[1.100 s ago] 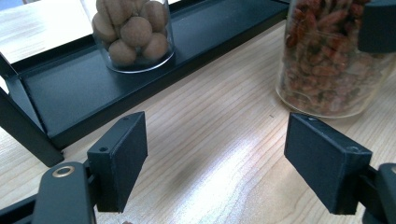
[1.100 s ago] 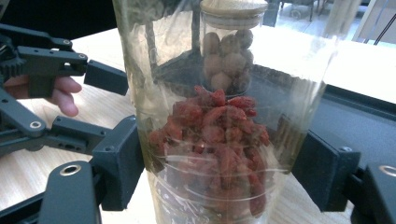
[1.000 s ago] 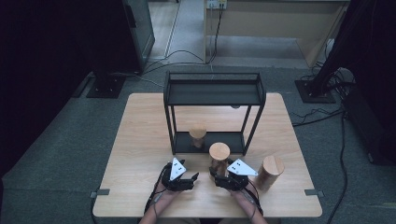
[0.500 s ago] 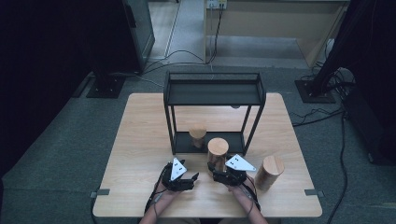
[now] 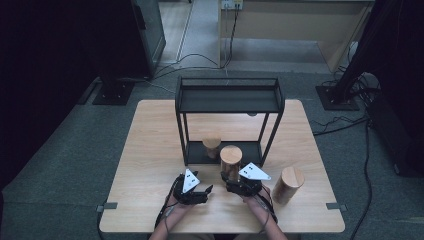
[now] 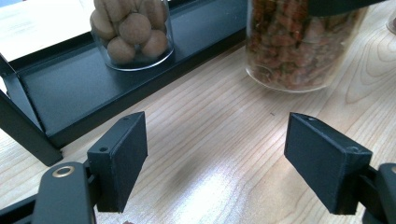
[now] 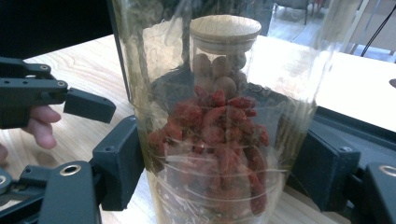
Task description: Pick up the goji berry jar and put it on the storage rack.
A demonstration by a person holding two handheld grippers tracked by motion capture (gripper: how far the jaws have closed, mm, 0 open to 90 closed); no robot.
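Observation:
A tall glass jar of red berries [image 7: 219,140] with a wooden lid [image 5: 231,152] stands between my right gripper's jaws; the right gripper [image 5: 236,183] is shut on its lower wall, just in front of the black rack [image 5: 227,100]. From the left gripper view, the same berry jar [image 6: 303,42] is ahead to the right. My left gripper [image 6: 224,158] hangs open over bare tabletop, nothing between its pads, left of the right one [image 5: 199,192]. A shorter jar of round nuts [image 6: 133,32] sits on the rack's bottom shelf [image 5: 212,145].
A third wooden-lidded jar [image 5: 289,184] stands on the table right of my right hand. The rack's upper shelf [image 5: 227,102] overhangs the lower one, with thin black legs [image 5: 267,135] at its corners. Cables [image 5: 200,60] run across the floor behind the wooden table [image 5: 150,140].
The right gripper and the berry jar have shifted slightly forward toward the rack. The left gripper has stayed in place.

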